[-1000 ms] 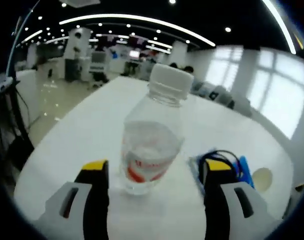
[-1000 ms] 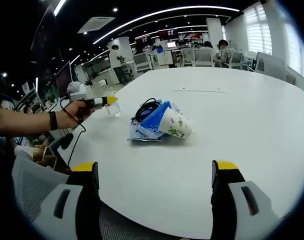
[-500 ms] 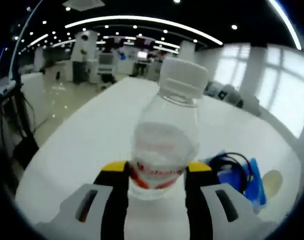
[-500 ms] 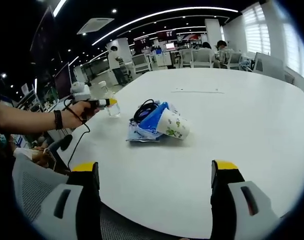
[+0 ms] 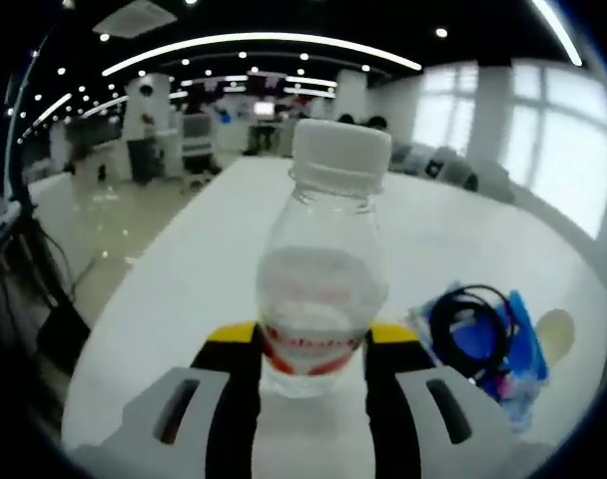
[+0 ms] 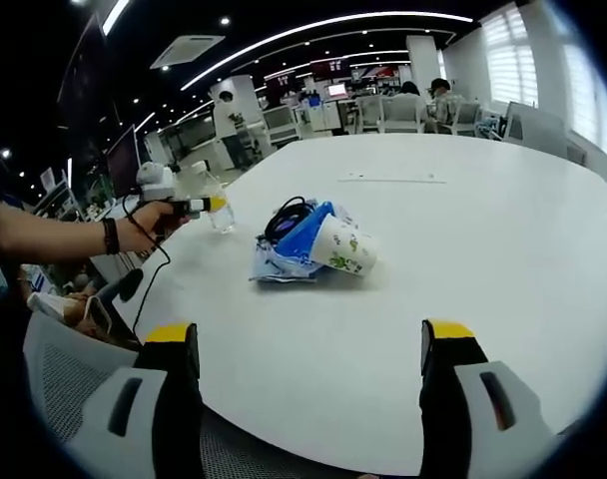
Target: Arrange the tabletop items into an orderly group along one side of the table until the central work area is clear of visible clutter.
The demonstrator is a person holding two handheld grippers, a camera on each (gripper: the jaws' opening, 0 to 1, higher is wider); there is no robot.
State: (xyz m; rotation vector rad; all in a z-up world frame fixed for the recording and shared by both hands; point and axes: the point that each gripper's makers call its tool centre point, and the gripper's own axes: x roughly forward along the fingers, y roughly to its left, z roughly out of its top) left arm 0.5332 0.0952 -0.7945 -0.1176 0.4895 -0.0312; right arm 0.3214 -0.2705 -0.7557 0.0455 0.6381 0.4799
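Gripping a clear water bottle (image 5: 323,289) between its yellow-tipped jaws, the left gripper (image 5: 311,344) presses both jaws against the bottle's lower part at the red-printed label. The bottle stands upright with a white cap and sits near the edge of the white table (image 5: 194,289). To the right of it in the left gripper view lies a blue packet (image 5: 513,344) with a coiled black cable (image 5: 470,329) on top, and a paper cup's rim (image 5: 553,334) shows just past it. In the right gripper view, the right gripper (image 6: 308,344) hangs above the near table edge with its jaws spread wide and nothing between them. Farther across the table the paper cup (image 6: 343,246), printed with green, lies on its side against the blue packet and cable, and beyond that a person's hand (image 6: 149,225) holds the left gripper at the small bottle. A grey chair back (image 6: 69,384) sits below the table edge.
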